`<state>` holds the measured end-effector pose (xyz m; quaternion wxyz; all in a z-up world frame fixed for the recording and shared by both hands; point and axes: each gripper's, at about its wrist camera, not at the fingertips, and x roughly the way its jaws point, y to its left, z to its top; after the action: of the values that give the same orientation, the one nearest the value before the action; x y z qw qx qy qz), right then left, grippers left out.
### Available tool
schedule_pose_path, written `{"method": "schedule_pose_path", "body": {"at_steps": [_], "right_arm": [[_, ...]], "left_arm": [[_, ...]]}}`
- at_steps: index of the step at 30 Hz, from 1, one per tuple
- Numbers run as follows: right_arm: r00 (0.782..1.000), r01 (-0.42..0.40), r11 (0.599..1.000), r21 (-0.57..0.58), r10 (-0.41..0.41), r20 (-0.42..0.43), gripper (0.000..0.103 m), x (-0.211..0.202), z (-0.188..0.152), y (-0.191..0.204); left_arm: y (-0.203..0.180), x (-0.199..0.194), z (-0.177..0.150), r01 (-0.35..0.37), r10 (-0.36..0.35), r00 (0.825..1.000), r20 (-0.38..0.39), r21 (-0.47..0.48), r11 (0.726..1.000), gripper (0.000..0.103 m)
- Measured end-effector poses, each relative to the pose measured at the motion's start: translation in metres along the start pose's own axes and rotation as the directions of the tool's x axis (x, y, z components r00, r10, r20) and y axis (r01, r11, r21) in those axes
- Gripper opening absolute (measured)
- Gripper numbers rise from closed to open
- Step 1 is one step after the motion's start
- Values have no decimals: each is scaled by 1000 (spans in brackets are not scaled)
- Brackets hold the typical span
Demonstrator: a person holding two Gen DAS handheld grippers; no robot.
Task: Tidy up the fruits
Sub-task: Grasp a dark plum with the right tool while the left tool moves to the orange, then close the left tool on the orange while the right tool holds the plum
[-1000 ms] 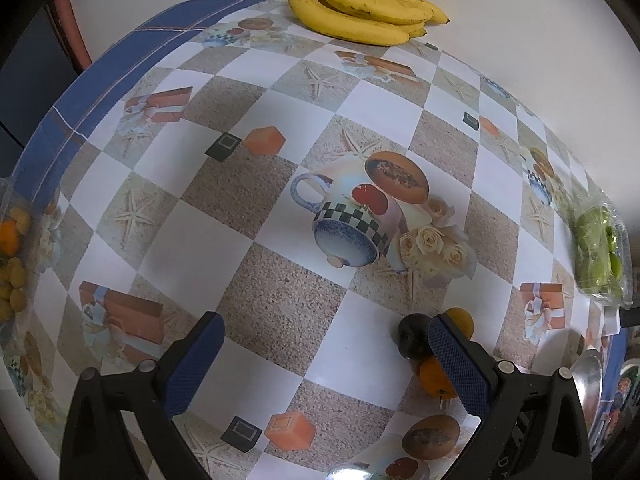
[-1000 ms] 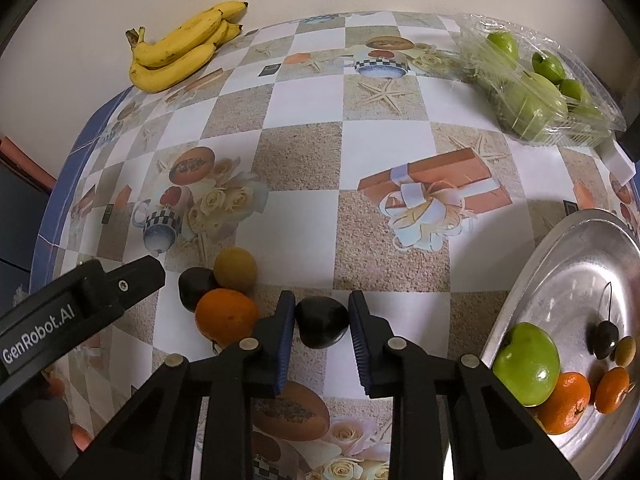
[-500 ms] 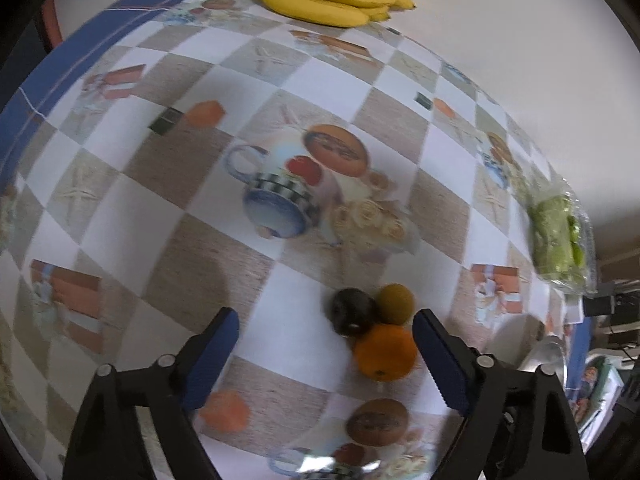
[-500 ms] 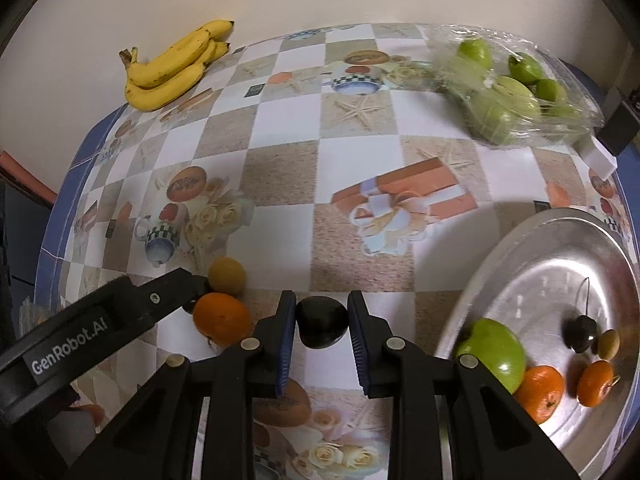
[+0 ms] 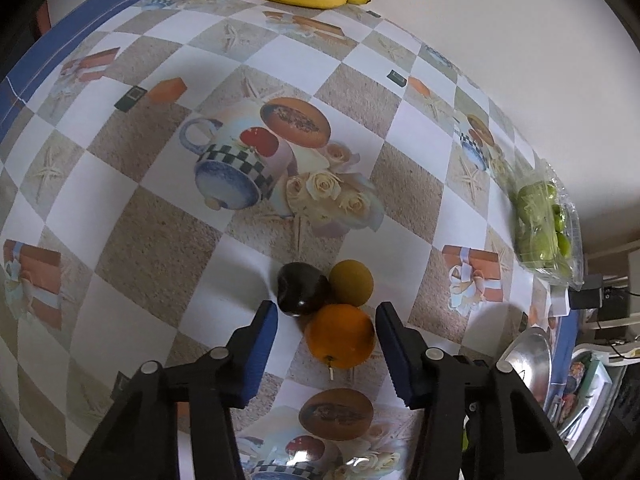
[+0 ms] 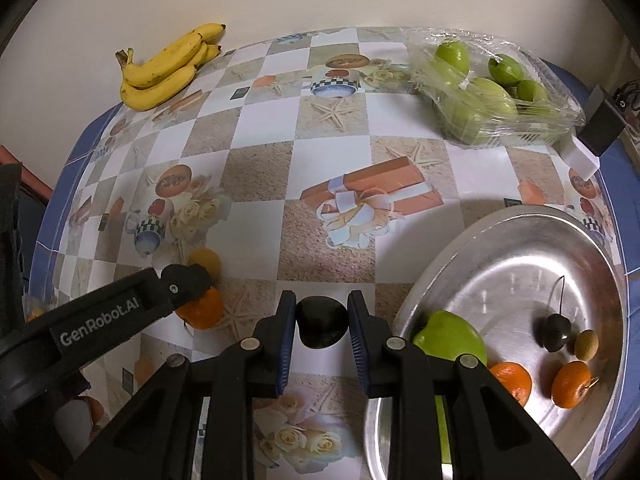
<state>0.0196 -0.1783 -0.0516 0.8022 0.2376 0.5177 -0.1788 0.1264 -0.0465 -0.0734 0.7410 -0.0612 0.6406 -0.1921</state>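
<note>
While the right gripper holds a dark plum clamped between its jaws, just left of the metal tray, the sorting appears roughly half complete. Already in the tray: a green apple, two small oranges, a dark cherry-like fruit with a stem and a small olive-coloured fruit. Left on the desk: an orange, a second dark plum and a yellow-brown fruit, all three touching. The left gripper brackets the orange; its jaws have just been closing, and the pads do not yet press on it (a gap shows on the left side). Farther out, bananas and a wrapped pack of green fruit lie untouched at the far edge; whether they belong in the tray cannot be told
</note>
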Motion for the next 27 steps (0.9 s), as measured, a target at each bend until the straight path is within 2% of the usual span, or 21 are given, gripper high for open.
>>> {"method": "schedule_pose_path", "body": {"at_steps": [9, 12, 14, 15, 21, 27], "right_arm": [[1000, -6, 1000, 0, 6, 6, 27, -4, -1, -2], [1000, -6, 1000, -3, 6, 9, 27, -5, -1, -1], [1000, -8, 1000, -3, 8, 12, 27, -7, -1, -1], [1000, -9, 1000, -3, 9, 13, 27, -7, -1, -1], [1000, -10, 1000, -2, 10, 10, 27, -8, -1, -1], [1000, -9, 1000, -2, 9, 10, 27, -8, -1, -1]], "left_arm": [[-3, -2, -3, -3, 3, 1000, 4, 4, 1000, 45], [-5, -6, -1, 13, -14, 1000, 13, 9, 1000, 38], [-7, -10, 0, 10, -11, 1000, 26, 20, 1000, 28], [-8, -11, 0, 8, -9, 999, 31, 21, 1000, 28], [-4, -9, 1, 25, -25, 999, 20, -1, 1000, 29], [-5, -6, 0, 32, -32, 999, 0, 3, 999, 36]]}}
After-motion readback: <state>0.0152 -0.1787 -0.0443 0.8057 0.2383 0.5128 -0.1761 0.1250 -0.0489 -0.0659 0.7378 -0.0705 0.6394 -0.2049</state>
